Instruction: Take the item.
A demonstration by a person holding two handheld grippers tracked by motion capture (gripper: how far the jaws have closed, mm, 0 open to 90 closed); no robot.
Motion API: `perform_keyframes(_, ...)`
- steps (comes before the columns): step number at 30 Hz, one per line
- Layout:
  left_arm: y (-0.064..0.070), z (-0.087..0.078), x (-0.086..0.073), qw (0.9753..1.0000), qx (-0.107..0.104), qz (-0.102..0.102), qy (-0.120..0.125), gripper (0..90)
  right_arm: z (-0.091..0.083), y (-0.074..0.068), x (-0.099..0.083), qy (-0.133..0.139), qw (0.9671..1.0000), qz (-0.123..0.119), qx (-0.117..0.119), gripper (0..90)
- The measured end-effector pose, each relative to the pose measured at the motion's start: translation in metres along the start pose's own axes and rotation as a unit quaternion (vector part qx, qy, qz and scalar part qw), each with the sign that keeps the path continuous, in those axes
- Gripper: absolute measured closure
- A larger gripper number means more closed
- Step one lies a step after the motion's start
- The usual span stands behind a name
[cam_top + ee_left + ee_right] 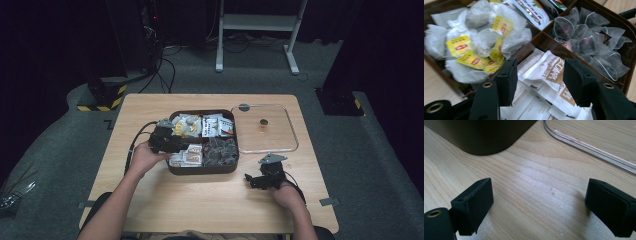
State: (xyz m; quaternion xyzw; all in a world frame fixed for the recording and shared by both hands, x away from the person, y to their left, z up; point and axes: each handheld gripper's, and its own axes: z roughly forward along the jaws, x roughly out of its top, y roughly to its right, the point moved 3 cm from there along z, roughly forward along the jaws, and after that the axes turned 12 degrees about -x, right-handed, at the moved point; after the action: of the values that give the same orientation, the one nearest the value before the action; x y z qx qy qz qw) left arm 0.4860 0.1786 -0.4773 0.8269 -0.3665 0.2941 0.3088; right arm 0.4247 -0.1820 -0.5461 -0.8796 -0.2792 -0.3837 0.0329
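A dark brown compartment box (202, 171) sits mid-table. It holds yellow-tagged tea bags (474, 40) (184, 125), red-and-green printed sachets (534, 10) (217, 125), mesh pyramid bags (594, 42) (220, 150) and white sachets with brown print (549, 72) (189, 156). My left gripper (540, 75) (175, 144) hovers open just above the white sachets, one jaw near the divider (541, 40). My right gripper (541, 195) (255, 180) stands open and empty over bare wood, just right of the box's front corner (486, 135).
A clear lid (280, 140) (586, 145) lies flat to the right of the box, with a small dark round spot (263, 121) at its middle. Bare wood stretches along the table's front. Beyond the table are a white desk frame (257, 22) and a striped base (100, 100).
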Motion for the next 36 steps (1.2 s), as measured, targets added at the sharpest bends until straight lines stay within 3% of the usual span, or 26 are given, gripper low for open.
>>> perform_keyframes(8, 0.003, 0.011, 0.001, 0.9998, -0.017, 0.007, -0.011, 41.1, -0.001, 0.0, -0.001, -0.001, 1.0, 0.001, -0.001, 8.0)
perform_keyframes(9, 0.005, 0.016, 0.0, 0.9995, -0.022, 0.008, -0.021, 40.0, -0.001, 0.0, -0.001, -0.001, 1.0, 0.001, -0.001, 8.0)
perform_keyframes(16, 0.004, 0.029, -0.001, 0.9983, -0.016, 0.02, -0.052, 38.7, -0.002, 0.0, -0.002, 0.0, 1.0, 0.001, -0.002, 8.0)
perform_keyframes(21, -0.001, 0.035, -0.001, 0.9975, -0.002, 0.015, -0.07, 40.7, -0.002, 0.0, -0.002, -0.001, 1.0, 0.001, -0.002, 8.0)
perform_keyframes(25, -0.002, 0.037, 0.0, 0.9971, -0.005, 0.017, -0.075, 48.0, -0.002, 0.0, -0.002, 0.0, 1.0, 0.002, -0.003, 8.0)
perform_keyframes(30, -0.006, 0.036, -0.001, 0.9972, -0.012, -0.006, -0.073, 57.8, -0.002, 0.0, -0.002, 0.0, 1.0, 0.002, -0.003, 8.0)
perform_keyframes(36, -0.006, 0.036, -0.001, 0.997, -0.02, -0.01, -0.075, 70.8, -0.002, 0.0, -0.002, 0.0, 1.0, 0.002, -0.003, 8.0)
